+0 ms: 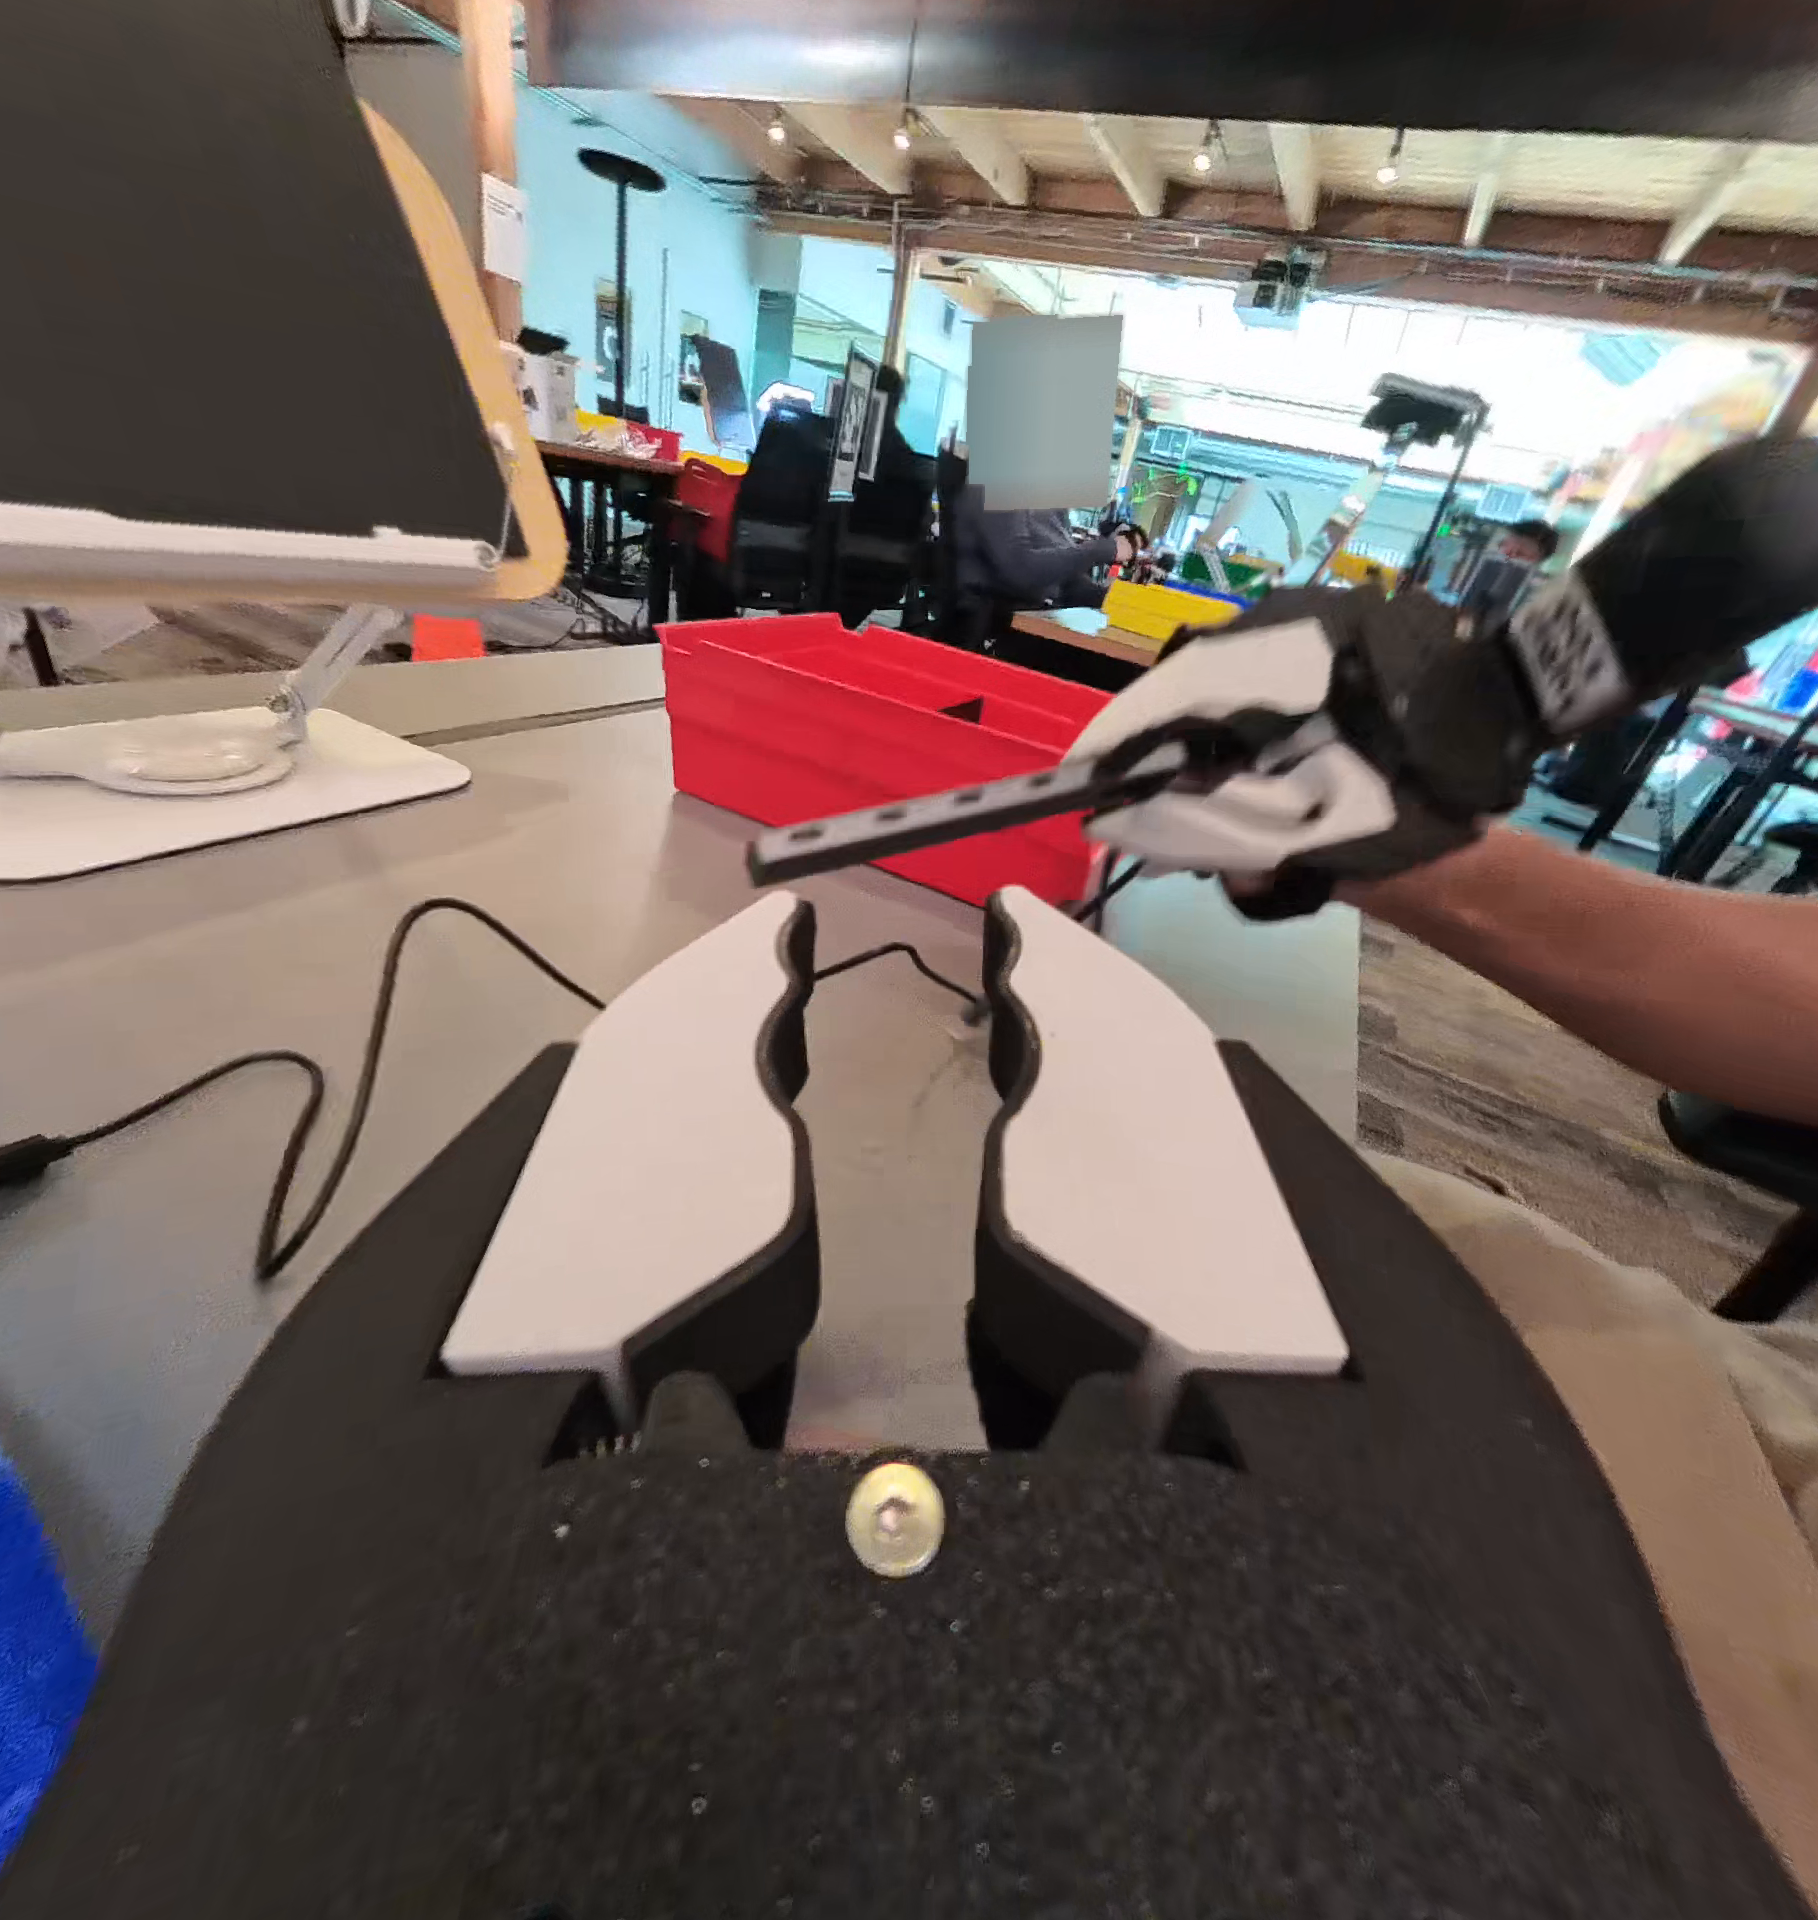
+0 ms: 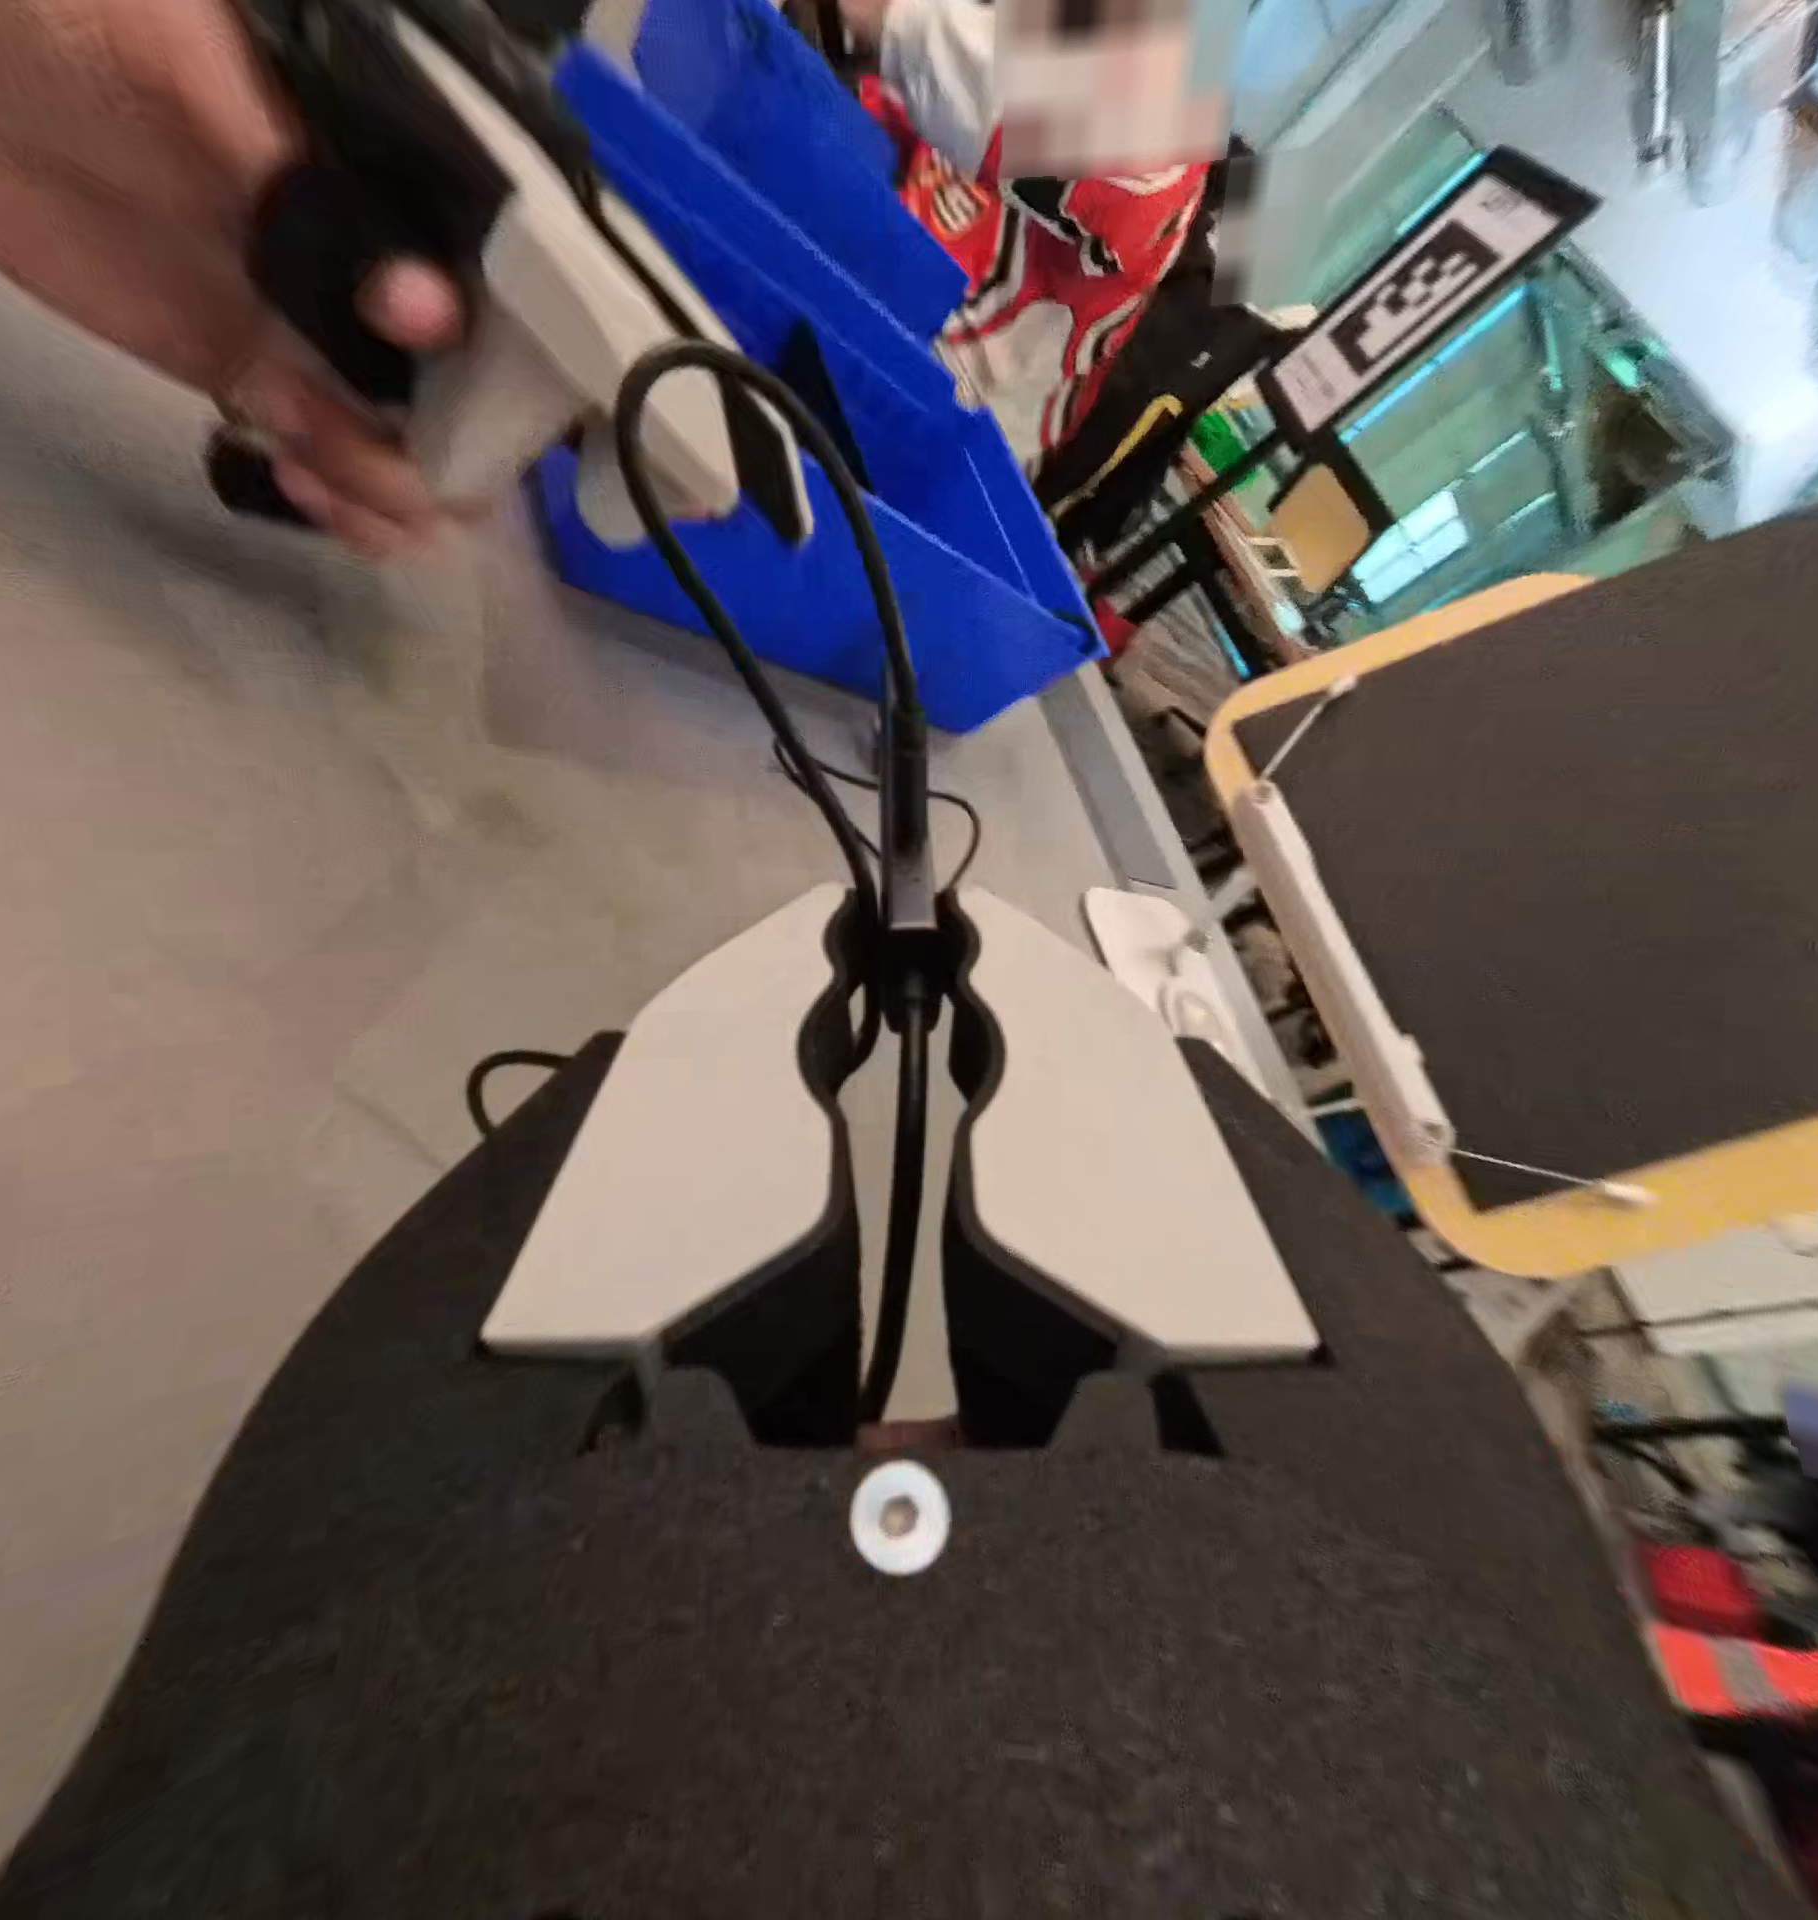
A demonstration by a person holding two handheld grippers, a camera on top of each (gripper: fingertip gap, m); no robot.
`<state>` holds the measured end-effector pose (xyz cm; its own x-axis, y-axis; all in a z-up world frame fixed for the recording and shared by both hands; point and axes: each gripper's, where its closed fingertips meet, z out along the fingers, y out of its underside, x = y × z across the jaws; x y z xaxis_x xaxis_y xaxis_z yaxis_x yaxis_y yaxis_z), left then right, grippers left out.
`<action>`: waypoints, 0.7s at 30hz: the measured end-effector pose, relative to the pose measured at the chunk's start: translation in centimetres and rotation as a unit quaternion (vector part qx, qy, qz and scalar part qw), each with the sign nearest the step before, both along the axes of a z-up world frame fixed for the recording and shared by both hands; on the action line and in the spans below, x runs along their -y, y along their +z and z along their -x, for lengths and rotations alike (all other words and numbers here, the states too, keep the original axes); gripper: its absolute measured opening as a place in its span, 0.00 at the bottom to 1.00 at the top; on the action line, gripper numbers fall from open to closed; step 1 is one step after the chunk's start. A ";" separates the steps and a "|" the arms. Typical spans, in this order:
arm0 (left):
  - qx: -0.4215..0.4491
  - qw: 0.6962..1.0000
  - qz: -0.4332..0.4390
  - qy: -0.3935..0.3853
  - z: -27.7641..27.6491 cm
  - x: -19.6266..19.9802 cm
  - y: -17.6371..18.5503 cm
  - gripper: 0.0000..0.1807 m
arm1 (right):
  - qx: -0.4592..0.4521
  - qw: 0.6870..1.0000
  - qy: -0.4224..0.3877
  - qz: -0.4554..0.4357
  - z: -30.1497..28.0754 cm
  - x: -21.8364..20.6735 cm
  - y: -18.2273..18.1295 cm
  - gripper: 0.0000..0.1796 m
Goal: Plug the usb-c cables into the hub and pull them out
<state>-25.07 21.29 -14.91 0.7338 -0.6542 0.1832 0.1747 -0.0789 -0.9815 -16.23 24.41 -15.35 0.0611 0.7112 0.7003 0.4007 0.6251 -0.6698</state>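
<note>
- Left gripper [image 1: 897, 935]: fingers spread apart, nothing between them, hovering over the grey table [image 1: 209, 987].
- Thin black cable [image 1: 365, 1039] on the table ahead and to the left of that gripper, looping from a plug [image 1: 1, 1169] at the far left edge toward a small end [image 1: 972, 1013] lying just past the right fingertip.
- Right gripper [image 1: 1144, 790], ahead and to the right of the left one, clamped on the end of the slim black hub [image 1: 926, 816]; hub held off the table, sticking out leftward above the left gripper's fingertips, a row of ports visible on its side.
- Red bin [image 1: 863, 727] just behind the hub.
- From the right wrist view: fingers nearly together on the hub [image 2: 910, 883], its own thick black lead [image 2: 739, 499] arcing up and back down ahead.
- Blue bin [image 2: 832, 468] beyond, the left gripper [image 2: 707, 488] in front of it, blurred.
- Black board with a wooden rim [image 2: 1559, 935] to the right; square-patterned marker card [image 2: 1424, 281] farther off.
- No brand or lettering legible on hub, cable or bins.
</note>
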 end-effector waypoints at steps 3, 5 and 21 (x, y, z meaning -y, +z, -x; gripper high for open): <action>-0.002 1.000 0.016 -0.011 -0.8 1.0 0.4 0.17 | 0.029 0.996 -0.039 -0.073 0.6 -1.0 -2.6 0.07; -0.044 0.998 0.033 -0.019 -2.5 1.5 -0.4 0.21 | 0.034 0.995 -0.039 -0.081 1.3 -0.8 -3.8 0.07; -0.153 0.979 0.127 0.039 -5.8 0.1 -4.6 0.06 | 0.048 0.975 -0.029 -0.216 3.2 2.3 -5.0 0.07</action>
<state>-19.22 21.21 -19.52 0.8254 -0.5562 0.0966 -0.1089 -0.3249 -0.9395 -19.40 22.08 -20.37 0.0115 0.3450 0.9385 0.4926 0.8149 -0.3056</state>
